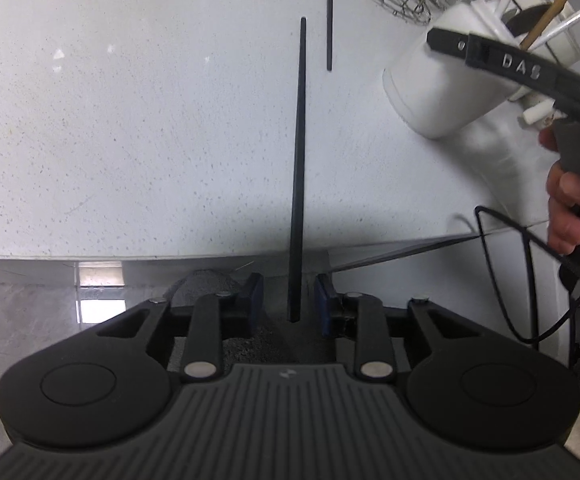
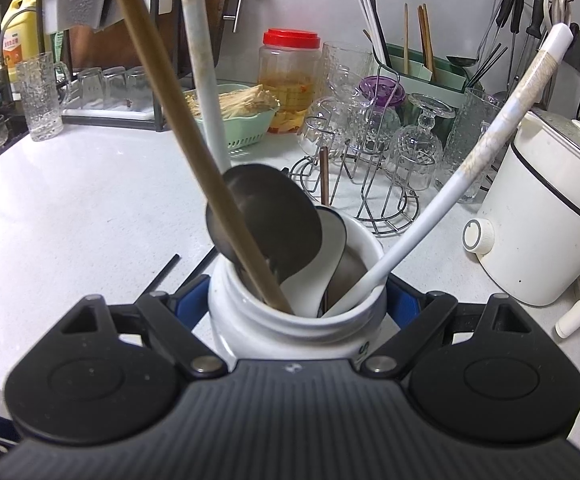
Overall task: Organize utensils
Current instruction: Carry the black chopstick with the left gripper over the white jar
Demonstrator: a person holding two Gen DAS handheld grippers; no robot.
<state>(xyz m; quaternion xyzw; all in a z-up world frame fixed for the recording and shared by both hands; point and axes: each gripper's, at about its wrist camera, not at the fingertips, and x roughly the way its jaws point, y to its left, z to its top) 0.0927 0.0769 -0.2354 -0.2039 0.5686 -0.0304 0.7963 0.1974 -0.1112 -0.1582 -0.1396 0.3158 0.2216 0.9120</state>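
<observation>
Trouble from here is most likely at the counter edge: the long black chopstick (image 1: 298,168) lies on the white countertop (image 1: 130,120) with its near end jutting past the edge, right between the pads of your left gripper (image 1: 289,300). Those jaws stand apart, with a clear gap on both sides of the stick, so nothing grips it. If you nudge the overhanging end with a pad while closing, you may tip it off the counter or skew it out of the gap. Close squarely on it, I judge, or it will pivot.

A second black chopstick (image 1: 329,16) lies further off on the counter, roughly parallel and well apart from the first; do not sweep it away as you lift.

Your right gripper (image 2: 298,300) is clamped on the white utensil jar (image 2: 290,328), the blue pads pressing on either side just below its rim. The jar looks tilted, and it is crowded: a steel ladle (image 2: 266,220), a wooden handle (image 2: 194,136) and a white spoon (image 2: 462,176) lean out of it at steep angles. Tilt it further and those long handles may slide out or drag the jar from your grip. The wire glass rack (image 2: 374,200) stands near behind, so a swinging handle could strike the glasses.
</observation>
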